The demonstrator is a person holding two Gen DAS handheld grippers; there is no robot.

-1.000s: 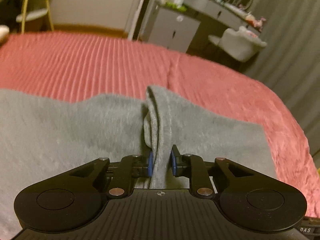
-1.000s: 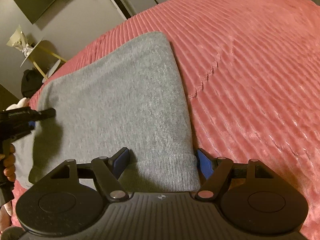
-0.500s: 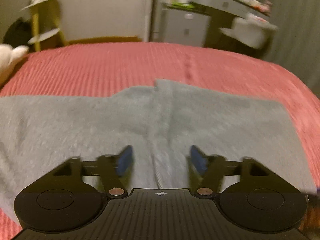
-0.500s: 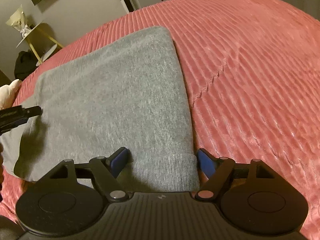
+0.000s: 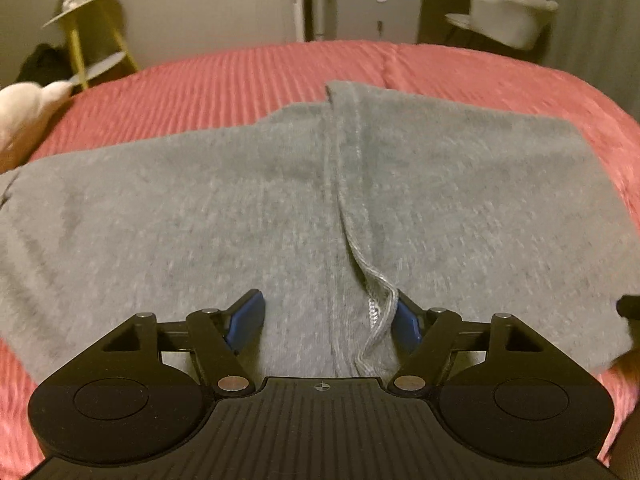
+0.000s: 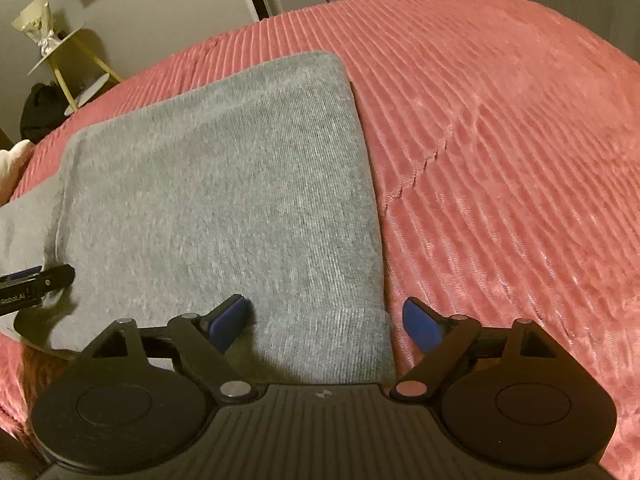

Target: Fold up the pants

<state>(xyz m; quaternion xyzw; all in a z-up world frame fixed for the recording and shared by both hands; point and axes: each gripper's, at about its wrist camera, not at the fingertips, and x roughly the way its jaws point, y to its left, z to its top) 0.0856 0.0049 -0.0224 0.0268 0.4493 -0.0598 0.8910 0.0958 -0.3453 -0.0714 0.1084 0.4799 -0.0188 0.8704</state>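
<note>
2 tools, left tool (image 5: 326, 318) and right tool (image 6: 326, 320), are gaping wide over grey pants (image 6: 224, 184) lying on the bed (image 6: 500, 140); fold apparently set, next calling for a fresh edge grasp.

The gray pants (image 6: 224, 208) are laid folded on the red ribbed bedspread (image 6: 500, 152), toward its left edge. The right gripper (image 6: 326, 320) is held wide open over the near hem. The left gripper (image 6: 38, 280) is partly seen at the left, over the pants.
</note>
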